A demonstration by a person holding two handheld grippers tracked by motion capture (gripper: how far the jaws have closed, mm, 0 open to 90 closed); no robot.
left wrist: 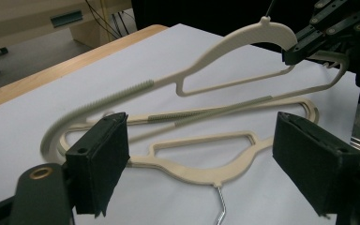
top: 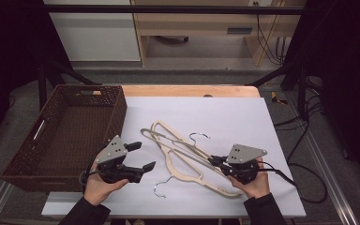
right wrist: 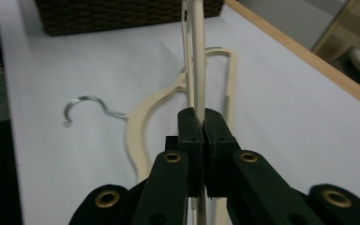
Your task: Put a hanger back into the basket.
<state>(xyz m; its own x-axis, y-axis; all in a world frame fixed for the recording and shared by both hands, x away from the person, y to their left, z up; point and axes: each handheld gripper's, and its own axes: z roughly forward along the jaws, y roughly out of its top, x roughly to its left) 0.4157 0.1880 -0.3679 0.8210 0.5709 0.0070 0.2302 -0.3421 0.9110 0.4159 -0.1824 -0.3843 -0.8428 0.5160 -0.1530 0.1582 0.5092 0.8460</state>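
Two cream hangers lie crossed on the white sheet (top: 225, 117). My right gripper (top: 213, 161) (right wrist: 199, 124) is shut on one hanger (top: 168, 143) (right wrist: 197, 56) at its thin edge. In the left gripper view this held hanger (left wrist: 225, 42) rises off the sheet at its right end, where the right gripper (left wrist: 293, 54) pinches it. The other hanger (top: 183, 173) (left wrist: 201, 173) lies flat, its metal hook (top: 159, 189) (right wrist: 82, 105) pointing at the near edge. My left gripper (top: 145, 155) (left wrist: 201, 159) is open, just left of the hangers, with nothing between its pads.
A dark woven basket (top: 117, 117) (right wrist: 122, 14) stands at the left of the table, close behind my left hand. The wooden table edge (top: 192, 90) shows beyond the sheet. A cable (top: 286, 176) trails right from the right gripper.
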